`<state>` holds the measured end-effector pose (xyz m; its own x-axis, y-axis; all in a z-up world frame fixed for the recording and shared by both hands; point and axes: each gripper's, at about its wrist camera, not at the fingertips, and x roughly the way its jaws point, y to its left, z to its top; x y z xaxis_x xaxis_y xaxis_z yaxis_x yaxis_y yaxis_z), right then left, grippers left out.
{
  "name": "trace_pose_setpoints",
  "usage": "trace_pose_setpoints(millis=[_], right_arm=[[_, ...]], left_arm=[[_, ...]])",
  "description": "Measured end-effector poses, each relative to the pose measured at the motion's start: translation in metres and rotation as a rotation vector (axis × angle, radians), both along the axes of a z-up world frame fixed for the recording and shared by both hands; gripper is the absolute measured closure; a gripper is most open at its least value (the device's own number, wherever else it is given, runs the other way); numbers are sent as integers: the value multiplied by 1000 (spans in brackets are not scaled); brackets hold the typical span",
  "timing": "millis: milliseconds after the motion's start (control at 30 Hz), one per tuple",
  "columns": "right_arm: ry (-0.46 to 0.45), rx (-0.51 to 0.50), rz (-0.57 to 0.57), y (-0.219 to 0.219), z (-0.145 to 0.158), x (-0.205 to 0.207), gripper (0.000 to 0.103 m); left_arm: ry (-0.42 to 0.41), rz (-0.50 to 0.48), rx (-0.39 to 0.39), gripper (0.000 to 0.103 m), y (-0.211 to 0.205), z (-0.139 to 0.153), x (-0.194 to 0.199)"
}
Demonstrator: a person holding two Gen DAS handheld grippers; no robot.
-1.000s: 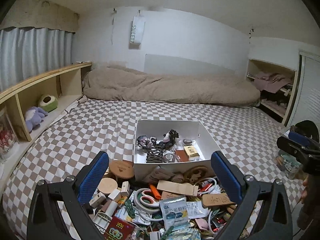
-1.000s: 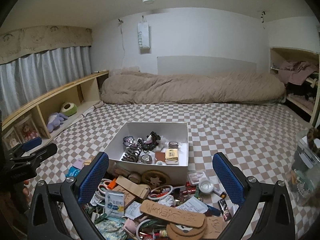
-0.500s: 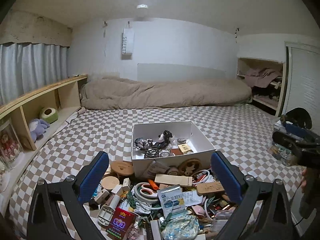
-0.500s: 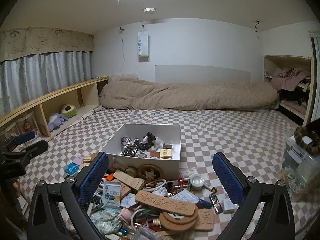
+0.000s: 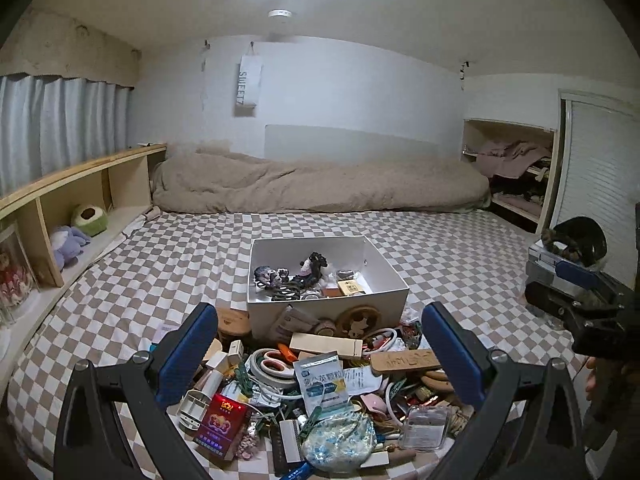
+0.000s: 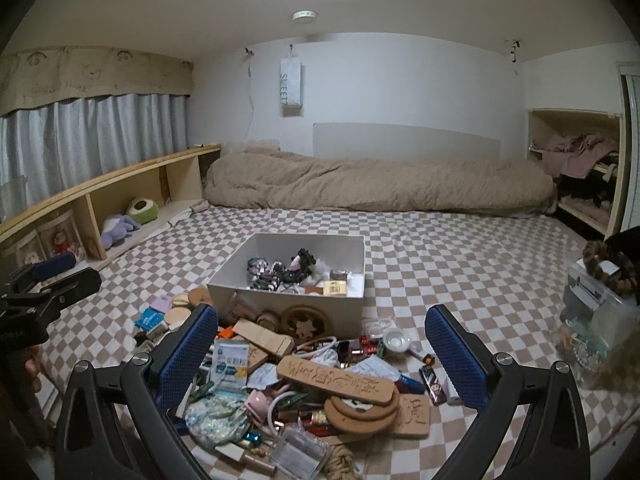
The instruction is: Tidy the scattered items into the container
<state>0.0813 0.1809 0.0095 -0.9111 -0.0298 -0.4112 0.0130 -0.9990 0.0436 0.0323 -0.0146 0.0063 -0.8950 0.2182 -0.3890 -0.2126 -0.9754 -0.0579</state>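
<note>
Both views tilted upward, white box (image 5: 326, 300) and clutter pile (image 5: 320, 392) lower in frame, ceiling lamp now showing

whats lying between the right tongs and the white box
In the right wrist view, a heap of clutter: an engraved wooden plaque, a white-blue sachet, a wooden block. The right tongs hover open before the white box.

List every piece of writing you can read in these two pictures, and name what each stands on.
"SWEET": white hanging banner on the back wall.
Chinese characters, too blurred to read: blue-and-white sachet.
Carved characters, not legible: long wooden plaque.
Gold print, too small: red packet.
</note>
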Motion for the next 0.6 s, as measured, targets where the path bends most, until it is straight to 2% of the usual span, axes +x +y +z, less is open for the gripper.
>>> trace_pose_setpoints(millis=[600], right_arm=[[-14,-32,32,-1,1,8,0]], left_arm=[[-32,-37,3,0,7,-4,6]])
